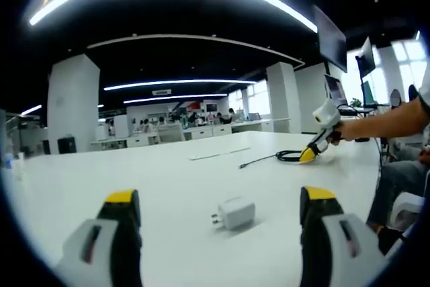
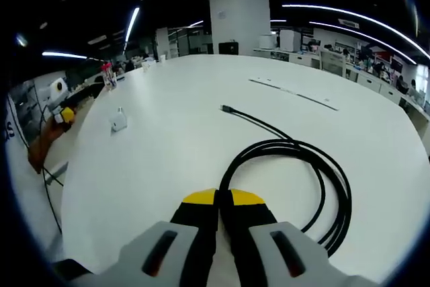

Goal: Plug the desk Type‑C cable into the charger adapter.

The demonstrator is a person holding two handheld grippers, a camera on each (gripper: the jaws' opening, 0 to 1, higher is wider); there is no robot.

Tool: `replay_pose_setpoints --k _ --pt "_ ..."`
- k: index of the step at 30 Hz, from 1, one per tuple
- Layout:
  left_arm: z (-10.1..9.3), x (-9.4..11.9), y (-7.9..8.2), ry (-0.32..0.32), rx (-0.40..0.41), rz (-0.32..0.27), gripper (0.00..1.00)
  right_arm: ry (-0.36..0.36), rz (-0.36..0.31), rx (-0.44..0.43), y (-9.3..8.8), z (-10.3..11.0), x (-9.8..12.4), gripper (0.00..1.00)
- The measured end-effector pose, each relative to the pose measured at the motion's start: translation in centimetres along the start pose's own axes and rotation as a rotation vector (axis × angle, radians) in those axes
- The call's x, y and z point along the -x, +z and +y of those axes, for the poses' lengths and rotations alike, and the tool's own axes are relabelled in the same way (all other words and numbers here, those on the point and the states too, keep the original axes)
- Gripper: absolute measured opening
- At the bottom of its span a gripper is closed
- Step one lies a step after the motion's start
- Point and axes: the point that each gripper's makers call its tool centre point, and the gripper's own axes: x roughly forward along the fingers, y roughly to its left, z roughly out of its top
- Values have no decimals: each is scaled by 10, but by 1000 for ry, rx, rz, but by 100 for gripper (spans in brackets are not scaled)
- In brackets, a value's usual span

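Yellow-tipped right gripper (image 2: 224, 197) jaws, pressed together, seemingly pinching the coiled cable (image 2: 295, 186), may drag its far plug (image 2: 226, 108) away; left gripper (image 1: 220, 199) gapes empty around adapter (image 1: 234, 213).

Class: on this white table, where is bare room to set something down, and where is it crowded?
Bare: the table stretch between the adapter and the cable plug end, and the far side beyond the flat strip. Crowded: the near edge, where the cable coils lie right beside the right gripper, its jaws closed.
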Motion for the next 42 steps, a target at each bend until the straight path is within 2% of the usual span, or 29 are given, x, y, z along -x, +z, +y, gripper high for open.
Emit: replay_pose_setpoints --k 42 --pt "-3 3 -2 -7 10 5 99 130 -7 90 -19 87 22 4"
